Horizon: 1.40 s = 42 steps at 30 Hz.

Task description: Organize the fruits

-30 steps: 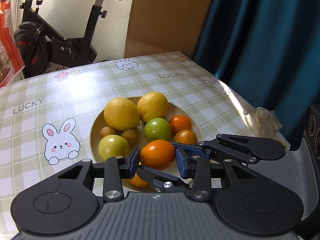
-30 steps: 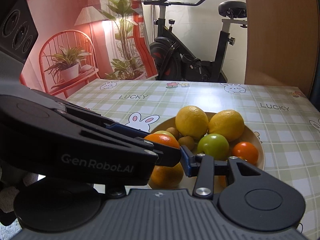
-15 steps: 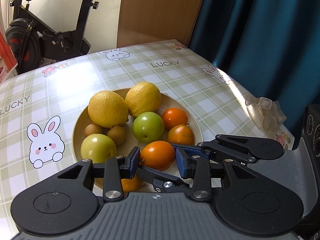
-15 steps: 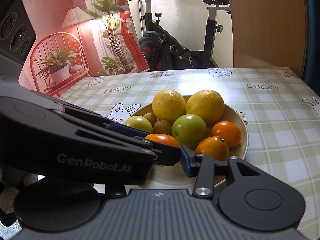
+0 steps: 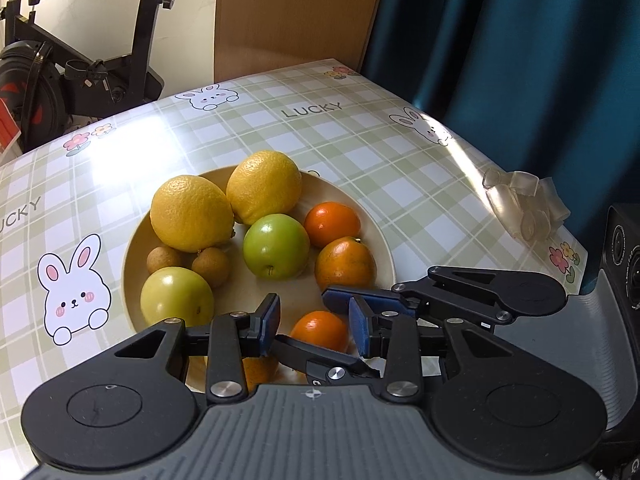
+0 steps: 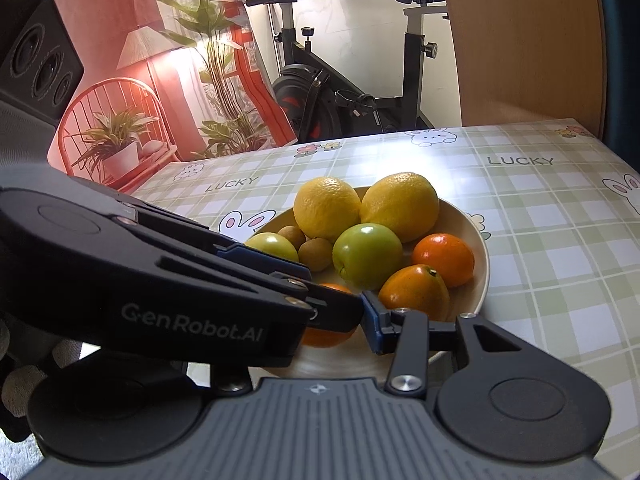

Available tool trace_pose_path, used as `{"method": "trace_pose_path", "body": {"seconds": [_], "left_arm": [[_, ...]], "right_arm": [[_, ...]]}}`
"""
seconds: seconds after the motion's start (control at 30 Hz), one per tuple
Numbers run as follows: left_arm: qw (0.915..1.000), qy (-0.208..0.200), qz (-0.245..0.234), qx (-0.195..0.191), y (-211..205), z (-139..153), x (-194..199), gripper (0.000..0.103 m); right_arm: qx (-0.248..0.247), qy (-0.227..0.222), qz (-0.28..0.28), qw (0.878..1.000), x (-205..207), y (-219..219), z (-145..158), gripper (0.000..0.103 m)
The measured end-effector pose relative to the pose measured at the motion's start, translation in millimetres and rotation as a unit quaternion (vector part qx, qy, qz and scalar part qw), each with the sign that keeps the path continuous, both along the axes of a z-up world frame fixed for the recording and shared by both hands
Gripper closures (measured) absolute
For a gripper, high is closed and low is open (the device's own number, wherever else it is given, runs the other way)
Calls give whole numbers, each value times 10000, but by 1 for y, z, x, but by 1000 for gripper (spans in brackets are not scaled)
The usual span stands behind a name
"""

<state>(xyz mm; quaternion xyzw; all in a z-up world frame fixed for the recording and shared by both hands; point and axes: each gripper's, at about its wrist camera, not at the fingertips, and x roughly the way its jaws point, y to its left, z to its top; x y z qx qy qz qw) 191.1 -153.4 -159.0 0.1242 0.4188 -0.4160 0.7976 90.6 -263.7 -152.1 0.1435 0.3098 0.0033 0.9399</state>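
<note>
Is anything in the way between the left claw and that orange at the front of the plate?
Yes: the right gripper reaches across from the right, with one finger above the orange and one below it, right where the left gripper has its pads on either side.

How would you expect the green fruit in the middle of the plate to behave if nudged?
Round and glossy, the green fruit would probably roll and may slip when squeezed. A lemon and an orange crowd it, so a push likely shoves them too.
</note>
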Motion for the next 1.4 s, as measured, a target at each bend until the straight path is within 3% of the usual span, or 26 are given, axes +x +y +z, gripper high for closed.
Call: {"method": "trace_pose_path", "body": {"seconds": [0.53, 0.77, 0.83, 0.9, 1.1, 1.17, 1.23, 1.4], "left_arm": [[9998, -129, 130, -71, 8, 3, -8, 63], [9981, -267, 477, -292, 26, 16, -19, 61], [9967, -359, 654, -317, 33, 21, -22, 60], [9946, -494, 824, -381, 41, 30, -24, 49], [9878, -829, 1182, -576, 60, 54, -31, 43], [9853, -935, 1264, -665, 65, 63, -37, 42], [9813, -1107, 1366, -786, 74, 76, -45, 37], [9662, -1701, 1625, -1057, 95, 112, -71, 13]], "right_arm": [[8, 203, -89, 9998, -2, 0, -7, 59], [-172, 280, -153, 9993, -3, 4, -1, 58], [-241, 257, -148, 9993, -5, 5, 2, 58], [-299, 227, -160, 9992, -5, 7, 5, 58], [-462, 105, -215, 9986, -11, 11, 19, 57], [-535, 29, -239, 9983, -14, 13, 27, 55], [-598, -53, -269, 9978, -18, 15, 36, 46], [-777, -418, -326, 9956, -33, 22, 71, 21]]}}
